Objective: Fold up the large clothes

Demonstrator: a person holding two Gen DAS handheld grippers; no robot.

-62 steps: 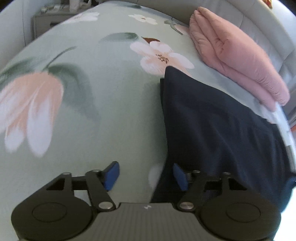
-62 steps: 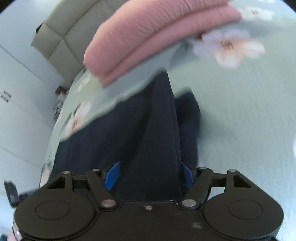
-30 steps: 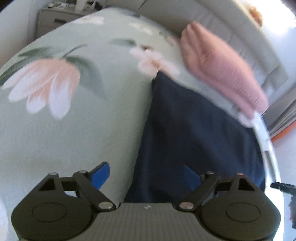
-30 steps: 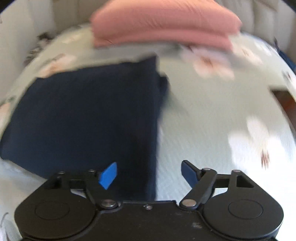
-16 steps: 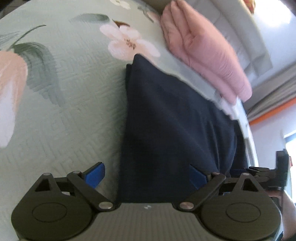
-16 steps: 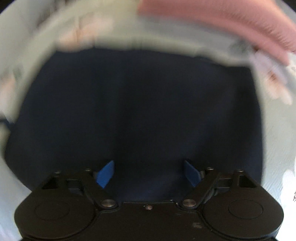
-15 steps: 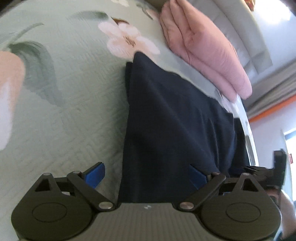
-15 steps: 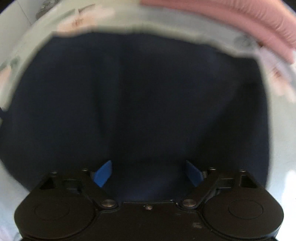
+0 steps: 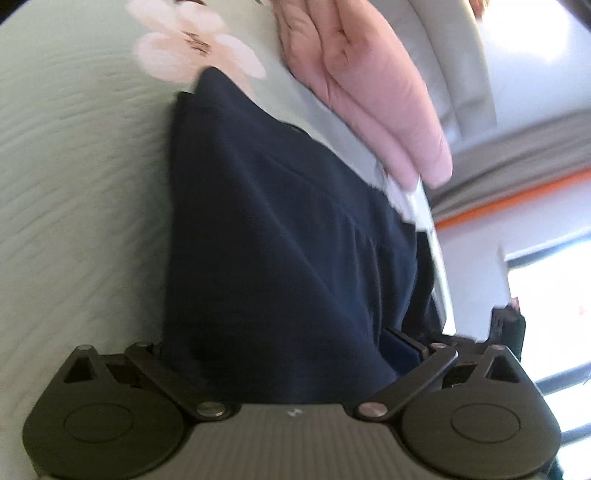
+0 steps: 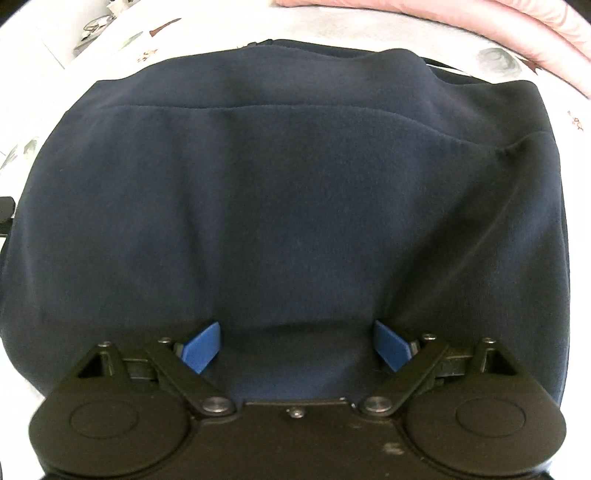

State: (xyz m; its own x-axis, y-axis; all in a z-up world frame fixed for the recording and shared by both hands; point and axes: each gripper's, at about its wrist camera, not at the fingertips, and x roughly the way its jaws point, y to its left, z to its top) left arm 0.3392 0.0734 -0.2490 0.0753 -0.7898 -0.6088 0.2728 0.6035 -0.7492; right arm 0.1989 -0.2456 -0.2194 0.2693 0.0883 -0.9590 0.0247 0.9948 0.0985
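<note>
A folded navy garment (image 9: 277,221) lies on the floral bed cover (image 9: 74,166). My left gripper (image 9: 284,350) sits low at its near end with its jaws opening. The thick fold bulges between them and hides the left finger; only the right blue pad (image 9: 400,350) shows. In the right wrist view the navy garment (image 10: 295,184) fills the picture. My right gripper (image 10: 297,345) points steeply down at it, open, both blue pads wide apart just over the cloth with nothing pinched.
A folded pink quilt (image 9: 369,92) lies just beyond the garment, also along the top edge as the pink quilt (image 10: 461,18). Behind it is a grey padded headboard (image 9: 454,55). The bed's edge runs close along the garment's right side, with a window (image 9: 546,280) beyond.
Both grippers came down closer to the navy garment and their jaws widened. The left slid over its near end; the right swung from the garment's edge to above its middle.
</note>
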